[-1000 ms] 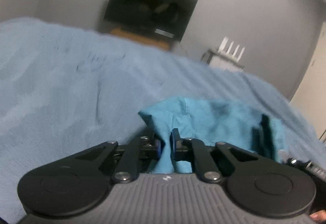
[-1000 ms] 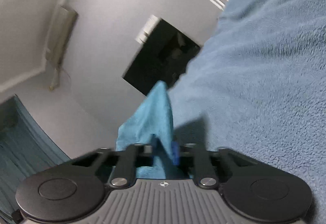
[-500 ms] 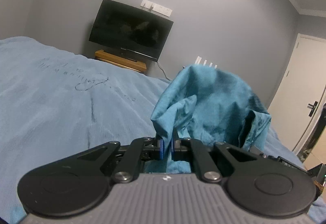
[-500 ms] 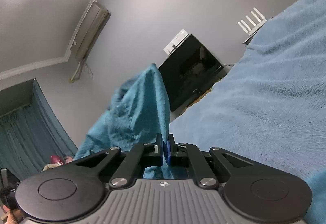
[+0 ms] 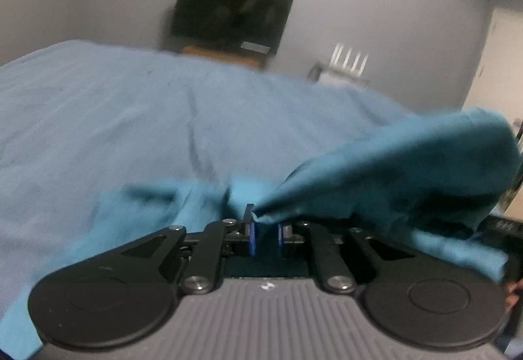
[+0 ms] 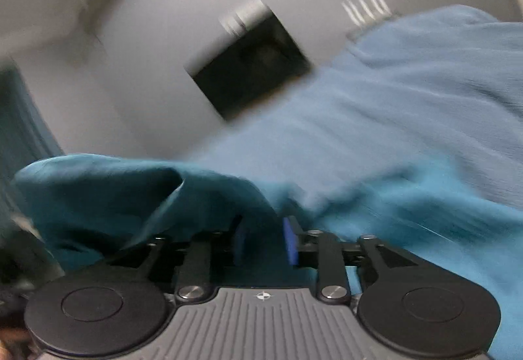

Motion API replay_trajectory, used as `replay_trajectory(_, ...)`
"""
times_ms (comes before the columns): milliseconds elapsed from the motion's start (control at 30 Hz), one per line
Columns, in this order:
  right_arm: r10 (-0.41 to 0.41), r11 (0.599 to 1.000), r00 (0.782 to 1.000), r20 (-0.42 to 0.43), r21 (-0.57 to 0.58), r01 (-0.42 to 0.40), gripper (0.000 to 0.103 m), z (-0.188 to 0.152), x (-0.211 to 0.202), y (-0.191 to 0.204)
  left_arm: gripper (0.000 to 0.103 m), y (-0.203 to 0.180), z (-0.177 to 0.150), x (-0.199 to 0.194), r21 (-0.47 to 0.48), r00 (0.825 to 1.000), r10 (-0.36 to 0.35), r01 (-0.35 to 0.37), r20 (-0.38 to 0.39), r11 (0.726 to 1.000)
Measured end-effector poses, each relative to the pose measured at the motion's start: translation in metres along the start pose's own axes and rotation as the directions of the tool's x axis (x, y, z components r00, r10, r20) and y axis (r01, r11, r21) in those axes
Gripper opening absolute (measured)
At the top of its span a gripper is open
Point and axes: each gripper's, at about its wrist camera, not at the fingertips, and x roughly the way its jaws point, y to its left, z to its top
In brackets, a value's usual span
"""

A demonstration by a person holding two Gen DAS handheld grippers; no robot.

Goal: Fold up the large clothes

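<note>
A teal garment (image 5: 408,170) hangs stretched above the near edge of a bed covered by a pale blue blanket (image 5: 130,118), its long axis running crosswise between the two hand-held grippers, roughly along that near edge. In the left wrist view the cloth billows up and away to the right of the left gripper (image 5: 265,231), with a lower flap trailing off to the left over the blanket; a pinched corner sits at the tips of the blue pads (image 5: 251,237), which stand close together and appear clamped on the fabric, though motion blur softens the contact. In the right wrist view the same garment (image 6: 108,196) bulges to the left of the right gripper (image 6: 265,240) and spreads low to the right across the blanket (image 6: 408,105). That gripper's jaws have just been opening: the blue pads (image 6: 290,240) now stand apart, with a fold of cloth passing between them but no visible pressure from either side. Beyond the far edge of the bed, a dark television (image 5: 232,11) hangs on a grey wall (image 5: 376,0) above a wooden shelf (image 5: 222,54), and a white router with upright antennas (image 5: 348,60) stands to its right. Both views are blurred.
</note>
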Motion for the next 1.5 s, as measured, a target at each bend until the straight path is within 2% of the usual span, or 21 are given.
replay_trajectory(100,-0.152,0.987,0.987,-0.050,-0.066,0.148,0.041,-0.002,-0.030,-0.005,0.005,0.001,-0.021,-0.026,-0.020,0.997,0.054,-0.055,-0.047,0.998)
replay_trajectory(133,-0.191,0.980,0.980,-0.057,-0.069,0.187,0.041,-0.001,-0.041,-0.005,0.009,0.003,-0.027,-0.036,-0.041,0.997,0.058,-0.060,-0.048,0.997)
replay_trajectory(200,-0.236,0.971,0.971,-0.047,-0.051,0.234,0.044,0.000,-0.065,-0.004,0.023,0.005,-0.036,-0.058,-0.078,0.998,0.058,-0.060,-0.018,0.995)
replay_trajectory(233,-0.246,0.969,0.968,-0.044,-0.040,0.244,0.045,-0.001,-0.076,-0.002,0.038,0.005,-0.039,-0.070,-0.091,0.998,0.060,-0.059,0.008,0.994)
replay_trajectory(267,-0.243,0.970,0.969,-0.035,-0.037,0.242,0.045,-0.002,-0.087,0.002,0.049,0.003,-0.041,-0.081,-0.095,0.998,0.061,-0.058,0.034,0.994)
replay_trajectory(333,-0.244,0.969,0.970,-0.017,-0.033,0.243,0.048,-0.011,-0.109,0.012,0.058,-0.003,-0.039,-0.094,-0.085,0.995,0.056,-0.049,0.085,0.995)
replay_trajectory(400,-0.231,0.972,0.973,0.002,-0.034,0.231,0.051,-0.020,-0.123,0.024,0.063,-0.014,-0.038,-0.105,-0.067,0.991,0.045,-0.037,0.123,0.997)
replay_trajectory(467,-0.205,0.976,0.979,0.023,-0.067,0.206,0.060,-0.027,-0.123,0.044,0.068,-0.027,-0.035,-0.105,-0.037,0.991,0.035,-0.030,0.130,0.999)
replay_trajectory(633,-0.084,0.976,0.986,0.144,-0.187,0.111,0.067,-0.041,-0.115,0.087,0.068,-0.065,-0.036,-0.076,0.086,0.992,-0.001,-0.009,0.122,0.996)
replay_trajectory(733,-0.037,0.949,0.988,0.150,-0.303,0.082,0.067,-0.053,-0.092,0.106,0.068,-0.083,-0.047,-0.053,0.199,0.996,-0.035,0.018,0.081,0.980)
replay_trajectory(800,-0.037,0.918,0.995,0.098,-0.391,0.072,0.067,-0.061,-0.073,0.117,0.068,-0.088,-0.058,-0.033,0.256,0.999,-0.047,0.044,0.007,0.966)
replay_trajectory(867,-0.076,0.891,0.997,0.008,-0.448,0.072,0.067,-0.070,-0.052,0.122,0.068,-0.090,-0.068,-0.015,0.283,0.996,-0.028,0.050,-0.079,0.958)
replay_trajectory(967,-0.160,0.876,0.978,-0.131,-0.475,0.080,0.066,-0.081,-0.023,0.116,0.069,-0.089,-0.077,0.004,0.288,0.987,-0.007,0.053,-0.159,0.956)
replay_trajectory(1067,-0.239,0.876,0.955,-0.177,-0.464,0.133,0.066,-0.089,-0.012,0.104,0.073,-0.091,-0.085,0.018,0.290,0.979,0.009,0.051,-0.202,0.956)
replay_trajectory(1167,-0.227,0.896,0.958,-0.177,-0.423,0.135,0.066,-0.085,-0.010,0.097,0.075,-0.093,-0.086,0.021,0.297,0.979,0.013,0.049,-0.203,0.954)
replay_trajectory(1300,-0.223,0.900,0.958,-0.178,-0.415,0.132,0.066,-0.085,-0.010,0.093,0.078,-0.093,-0.088,0.017,0.297,0.981,0.034,0.025,-0.190,0.955)
replay_trajectory(1400,-0.202,0.924,0.966,-0.162,-0.358,0.133,0.069,-0.084,-0.008,0.085,0.078,-0.090,-0.088,-0.007,0.293,0.989,0.092,-0.055,-0.115,0.954)
replay_trajectory(1467,-0.208,0.942,0.970,-0.125,-0.294,0.163,0.081,-0.078,-0.020,0.079,0.078,-0.091,-0.087,-0.027,0.280,0.993,0.107,-0.090,-0.047,0.956)
replay_trajectory(1500,-0.214,0.948,0.972,-0.100,-0.261,0.182,0.083,-0.076,-0.025,0.074,0.079,-0.091,-0.087,-0.038,0.270,0.995,0.096,-0.087,-0.019,0.959)
